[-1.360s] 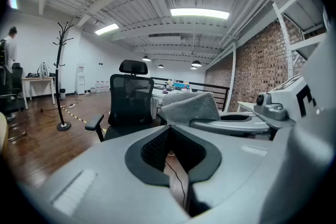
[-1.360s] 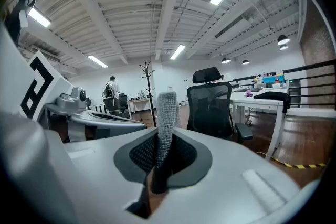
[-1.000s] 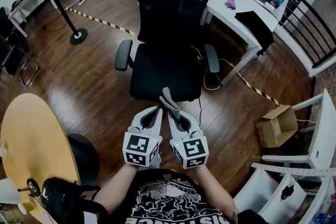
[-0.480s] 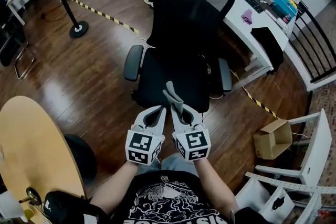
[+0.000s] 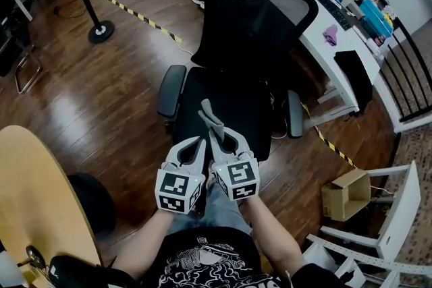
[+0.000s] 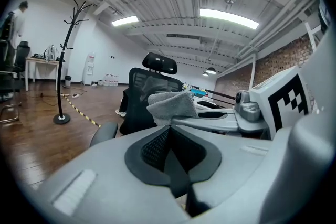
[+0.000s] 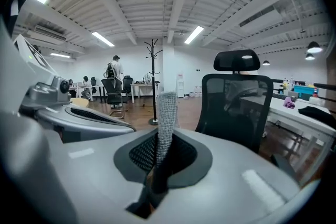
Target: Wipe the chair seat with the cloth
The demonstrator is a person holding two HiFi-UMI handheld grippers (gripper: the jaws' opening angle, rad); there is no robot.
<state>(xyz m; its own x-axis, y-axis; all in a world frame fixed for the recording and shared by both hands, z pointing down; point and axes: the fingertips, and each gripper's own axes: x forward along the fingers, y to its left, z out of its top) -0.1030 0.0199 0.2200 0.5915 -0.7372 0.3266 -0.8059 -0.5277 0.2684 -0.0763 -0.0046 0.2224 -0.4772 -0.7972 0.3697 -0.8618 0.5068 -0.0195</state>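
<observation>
Dark wooden floor spreads around a black office chair, with a white desk off beyond the right gripper's far side.

The right gripper has its jaws closed on a grey cloth. The right gripper view shows the fabric pinched between the pads and standing up out of them in a narrow strip. The left gripper, just beside it, has its jaws drawn together with nothing between them; its own view shows only the other tool's cloth ahead and to its right.

Wiping has not begun, as far as the pictures show. The cloth points up and forward from the jaws and hangs over the near part of the chair seat. It seems to be clear of the upholstery, though the head view cannot settle that. The cloth is in hand and brought to the chair, so the whole seat is left to wipe.

Against a second ago, both tools have come closer to the chair. Then the cloth's tip reached only the seat's front edge, and now it lies over the seat itself. The grip looks unchanged.
</observation>
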